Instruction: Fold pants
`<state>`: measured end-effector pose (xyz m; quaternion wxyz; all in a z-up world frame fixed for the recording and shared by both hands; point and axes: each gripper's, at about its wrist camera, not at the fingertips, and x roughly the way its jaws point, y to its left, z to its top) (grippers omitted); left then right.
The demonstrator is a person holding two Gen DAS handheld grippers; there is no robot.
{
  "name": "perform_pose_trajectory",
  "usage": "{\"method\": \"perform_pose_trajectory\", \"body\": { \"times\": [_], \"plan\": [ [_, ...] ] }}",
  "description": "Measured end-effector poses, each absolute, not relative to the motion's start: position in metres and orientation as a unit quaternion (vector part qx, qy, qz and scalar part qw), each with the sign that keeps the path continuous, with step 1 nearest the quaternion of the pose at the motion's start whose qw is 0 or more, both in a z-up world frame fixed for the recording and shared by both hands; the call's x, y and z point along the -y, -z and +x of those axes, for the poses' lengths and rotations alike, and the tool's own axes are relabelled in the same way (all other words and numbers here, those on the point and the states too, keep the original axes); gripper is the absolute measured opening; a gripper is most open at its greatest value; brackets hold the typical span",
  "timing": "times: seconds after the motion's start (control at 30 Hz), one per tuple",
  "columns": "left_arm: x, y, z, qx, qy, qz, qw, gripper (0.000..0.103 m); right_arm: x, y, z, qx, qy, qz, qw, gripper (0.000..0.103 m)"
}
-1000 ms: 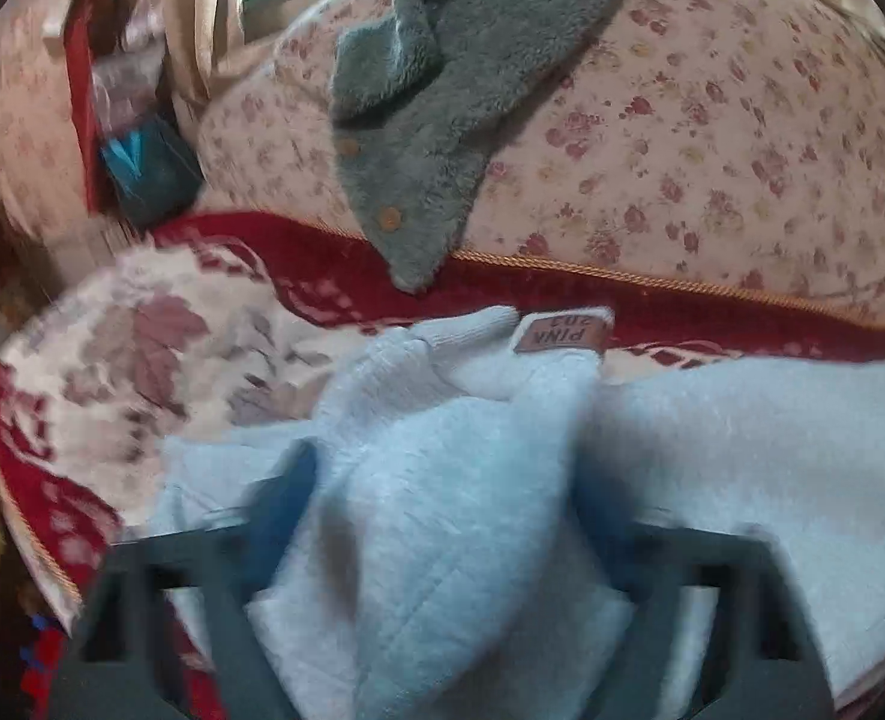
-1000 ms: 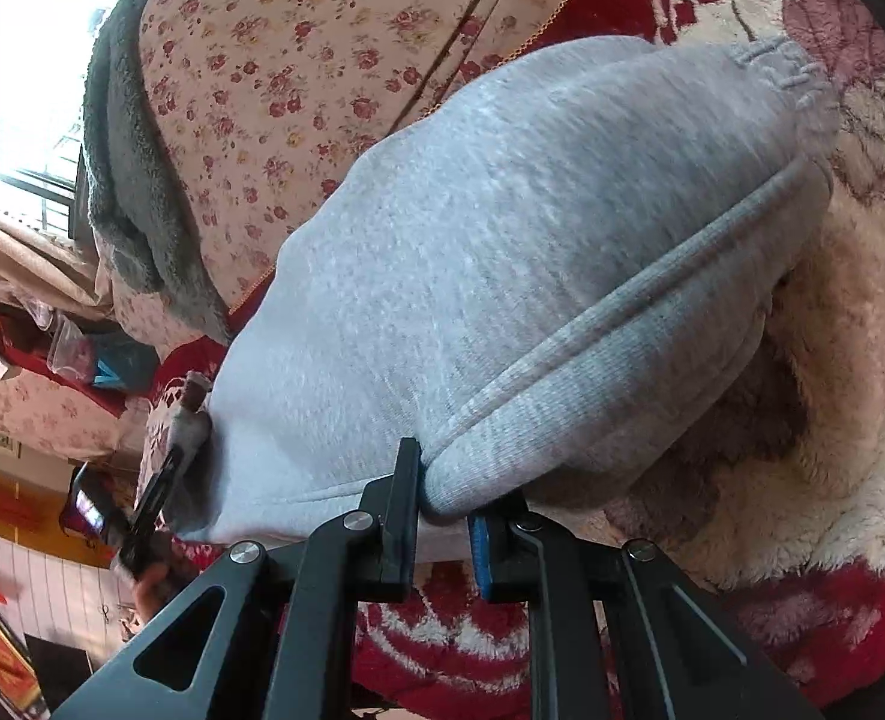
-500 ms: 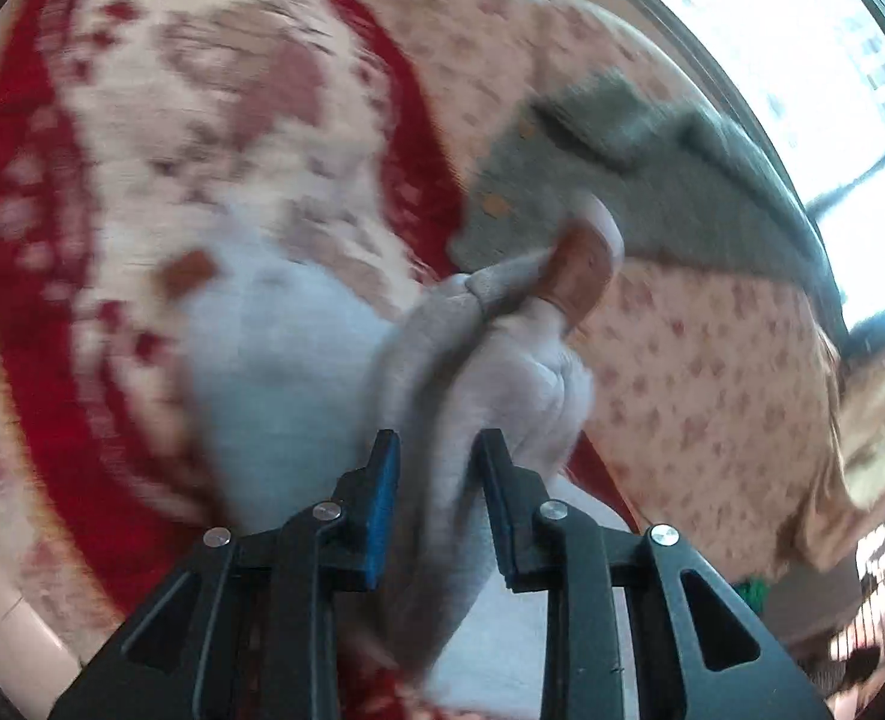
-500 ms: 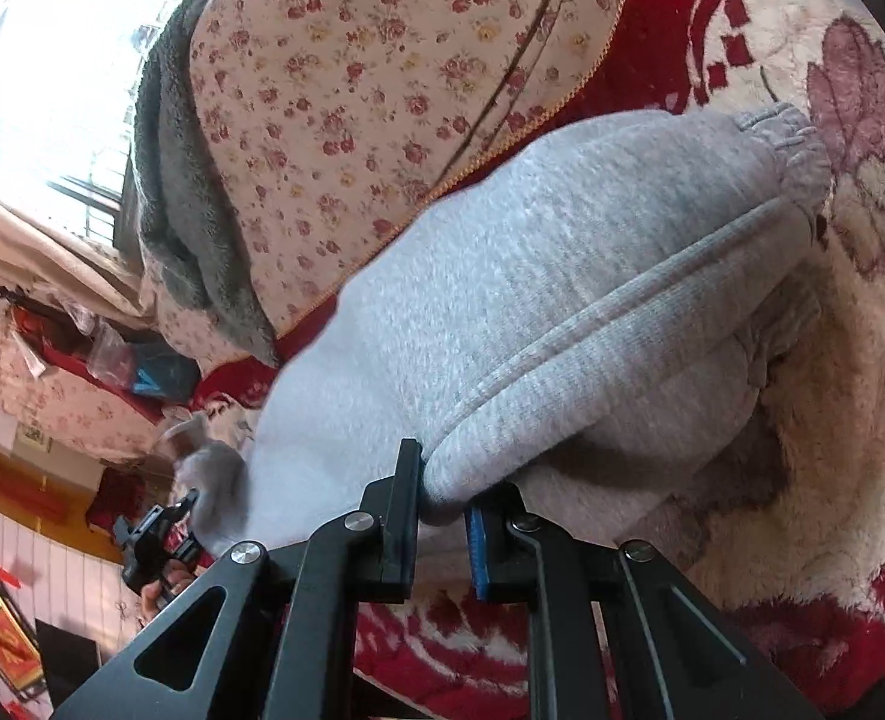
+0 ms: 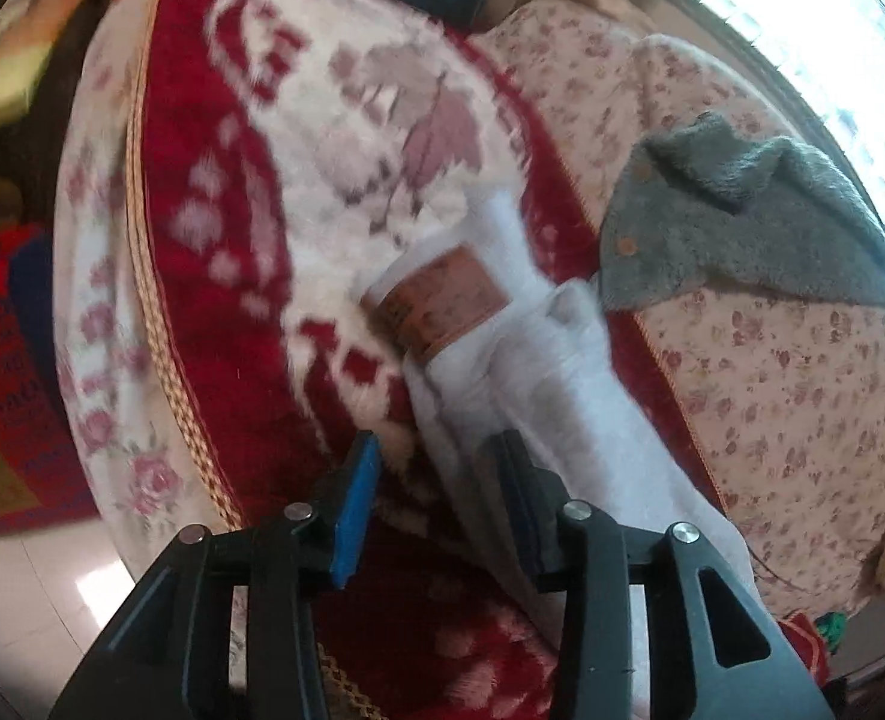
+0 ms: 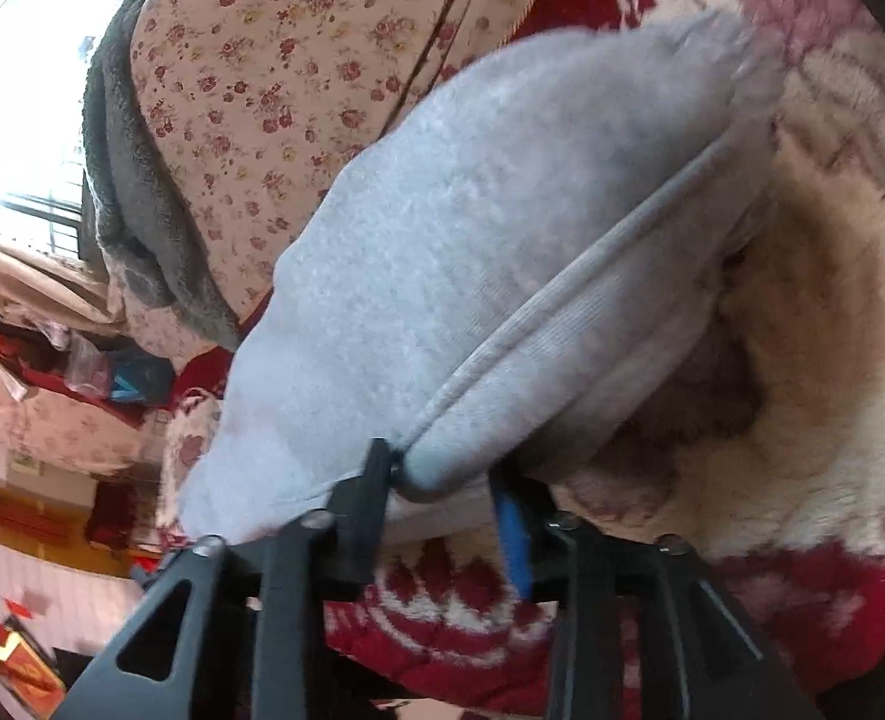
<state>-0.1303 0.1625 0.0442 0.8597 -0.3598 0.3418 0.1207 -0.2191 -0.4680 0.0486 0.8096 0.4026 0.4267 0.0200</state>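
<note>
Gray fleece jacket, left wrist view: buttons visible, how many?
1: a tan button near the lower left edge of the gray fleece jacket lying on the floral cushion. Others may be hidden by folds.

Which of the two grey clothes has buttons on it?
The darker fluffy grey garment draped over the flowered cushion; its brown buttons show. The pale grey pants at the gripper carry a brown label instead.

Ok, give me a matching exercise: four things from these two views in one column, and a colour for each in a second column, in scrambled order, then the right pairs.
Things:
1. pants
2. patch on the pants
3. fleece garment with buttons
4. pad on the left gripper's finger

Colours:
A. blue
B. dark grey
C. brown
D. light grey

Pairs: 1-D, 2-C, 3-B, 4-A
</note>
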Motion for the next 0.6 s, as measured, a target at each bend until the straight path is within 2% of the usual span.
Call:
{"method": "perform_pose_trajectory", "body": {
  "times": [0.07, 0.1, 0.2, 0.3, 0.5, 0.6],
  "plan": [
    [-0.154, -0.060, -0.134, -0.320, -0.118, -0.337, 0.878, 0.044, 0.474, -0.056, -0.226, -0.416, -0.013, 0.405, 0.814, 0.062],
    [-0.150, -0.066, -0.135, -0.312, -0.115, -0.329, 0.884, 0.047, 0.477, -0.058, -0.229, -0.412, -0.008, 0.407, 0.815, 0.065],
    [-0.133, -0.088, -0.136, -0.286, -0.096, -0.303, 0.904, 0.052, 0.490, -0.063, -0.237, -0.402, 0.005, 0.418, 0.815, 0.066],
    [-0.114, -0.099, -0.126, -0.279, -0.071, -0.273, 0.918, 0.067, 0.503, -0.064, -0.245, -0.392, 0.021, 0.441, 0.807, 0.069],
    [-0.104, -0.063, -0.090, -0.359, -0.085, -0.239, 0.898, 0.067, 0.528, -0.062, -0.251, -0.356, 0.037, 0.483, 0.799, 0.070],
    [-0.111, -0.038, -0.078, -0.415, -0.103, -0.232, 0.874, 0.067, 0.537, -0.054, -0.244, -0.346, 0.035, 0.517, 0.782, 0.079]
  ]
}}
